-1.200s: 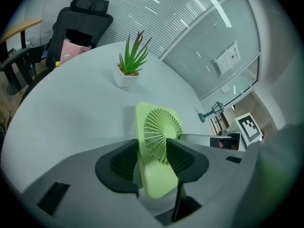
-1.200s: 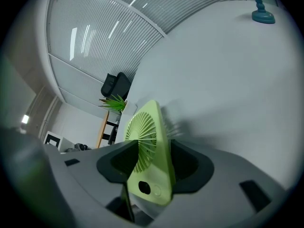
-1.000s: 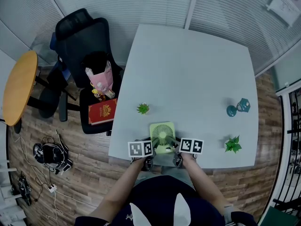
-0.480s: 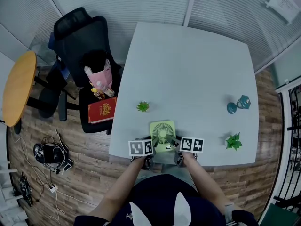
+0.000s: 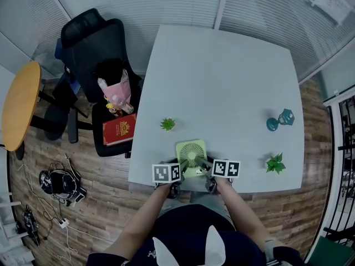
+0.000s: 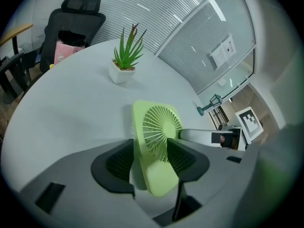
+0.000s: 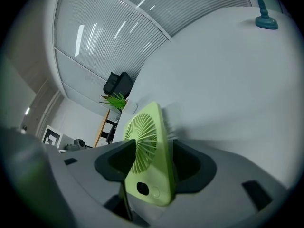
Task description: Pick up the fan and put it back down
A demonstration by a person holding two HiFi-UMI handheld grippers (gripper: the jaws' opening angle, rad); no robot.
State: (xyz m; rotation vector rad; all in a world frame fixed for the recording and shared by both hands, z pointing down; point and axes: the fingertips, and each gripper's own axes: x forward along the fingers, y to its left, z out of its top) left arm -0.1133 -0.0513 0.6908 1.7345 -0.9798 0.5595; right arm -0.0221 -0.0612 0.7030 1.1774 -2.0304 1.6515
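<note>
Fan (image 5: pixel 192 165): small, pale green, rounded-square body, round radial grille (image 5: pixel 192 154) on front.

Head view: sits lower centre of frame, at near edge of white table (image 5: pixel 222 82). Grille face shows to camera, foot end toward bottom of frame.

Left gripper view: centre of frame, standing on edge, leaning, grille facing frame right.

Right gripper view: centre-low, tilted, grille facing frame left. Dark button (image 7: pixel 142 188) under grille, paler round one beside it.
</note>
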